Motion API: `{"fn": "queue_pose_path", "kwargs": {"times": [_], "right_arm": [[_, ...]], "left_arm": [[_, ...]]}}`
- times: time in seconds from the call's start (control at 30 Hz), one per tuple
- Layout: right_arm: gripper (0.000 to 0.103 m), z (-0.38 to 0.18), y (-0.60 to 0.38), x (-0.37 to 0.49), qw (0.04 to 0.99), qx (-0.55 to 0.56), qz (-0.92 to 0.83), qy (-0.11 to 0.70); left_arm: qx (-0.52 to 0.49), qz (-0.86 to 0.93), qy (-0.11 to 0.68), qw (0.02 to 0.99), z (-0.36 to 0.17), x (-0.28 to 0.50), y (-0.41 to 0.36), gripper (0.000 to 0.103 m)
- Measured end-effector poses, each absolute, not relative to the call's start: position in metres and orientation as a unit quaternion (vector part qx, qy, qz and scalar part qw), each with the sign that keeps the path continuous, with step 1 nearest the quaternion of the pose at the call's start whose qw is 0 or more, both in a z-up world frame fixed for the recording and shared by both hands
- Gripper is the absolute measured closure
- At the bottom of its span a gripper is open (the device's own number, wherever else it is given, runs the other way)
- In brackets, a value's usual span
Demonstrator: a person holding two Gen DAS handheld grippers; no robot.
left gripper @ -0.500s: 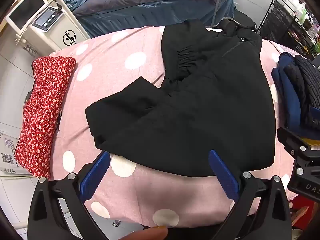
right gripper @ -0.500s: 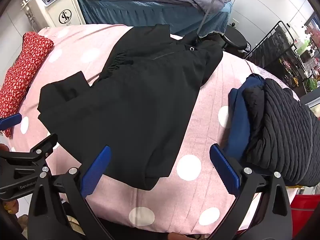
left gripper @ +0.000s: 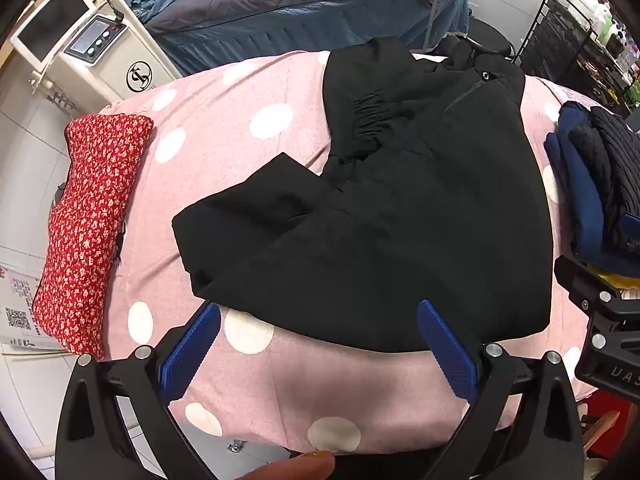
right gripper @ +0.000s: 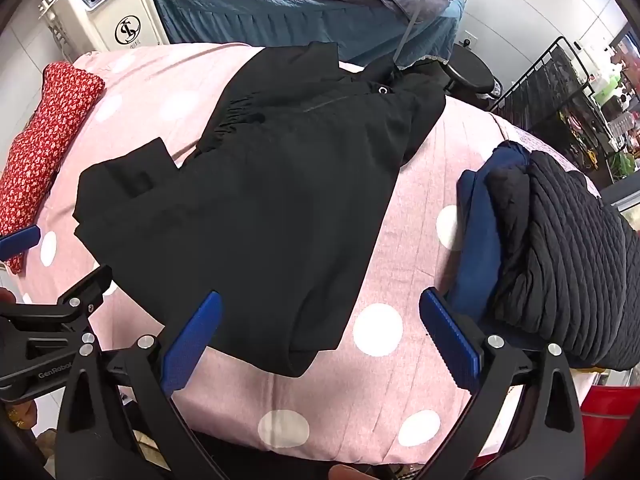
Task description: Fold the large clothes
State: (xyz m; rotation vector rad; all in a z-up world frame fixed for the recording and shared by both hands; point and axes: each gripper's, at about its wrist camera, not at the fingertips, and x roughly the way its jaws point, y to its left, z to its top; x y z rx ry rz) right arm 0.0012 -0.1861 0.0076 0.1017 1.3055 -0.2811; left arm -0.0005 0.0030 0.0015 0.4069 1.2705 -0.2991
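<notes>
- Work surface: a pink polka-dot bedspread (left gripper: 248,376) covers the table or bed. The black garment (left gripper: 400,216) lies spread across its centre, partly folded, with a sleeve or flap doubled over toward the left side and a gathered section near the upper middle.
- Adjacent items: a red floral cloth (left gripper: 92,216) lies along the left edge of the spread, well apart from the garment. A stack of folded dark clothes (right gripper: 560,248), navy below and quilted black above, sits at the right edge, near but not touching the garment.
- Left gripper (left gripper: 320,344): jaws are spread wide and hold nothing. It hangs just short of the garment's near hem, on the left half.
- Right gripper (right gripper: 320,340): jaws are likewise spread wide and empty. It hangs over the garment's near right corner, where the hem curls under.
- Step in hand (judgement): the approach before a grasp. The garment is only partly folded; no fold is under way at this moment.
- Next move (judgement): each gripper needs to descend to the near hem, one per corner, and close on a single layer group of fabric before lifting.
- Caution (judgement): the curled right corner may offer several layers; a pinch that catches the bedspread underneath would drag it along.
</notes>
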Motion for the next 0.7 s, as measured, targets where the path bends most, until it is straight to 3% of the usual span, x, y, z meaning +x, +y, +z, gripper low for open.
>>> {"fn": "queue_pose_path", "kwargs": {"times": [0.7], "right_arm": [[0.006, 0.0057, -0.1860, -0.0003, 0.781, 0.048, -0.134, 0.608]], "left_arm": [[0.192, -0.133, 0.594, 0.770, -0.0028, 0.0016, 0.0014, 0.006]]}}
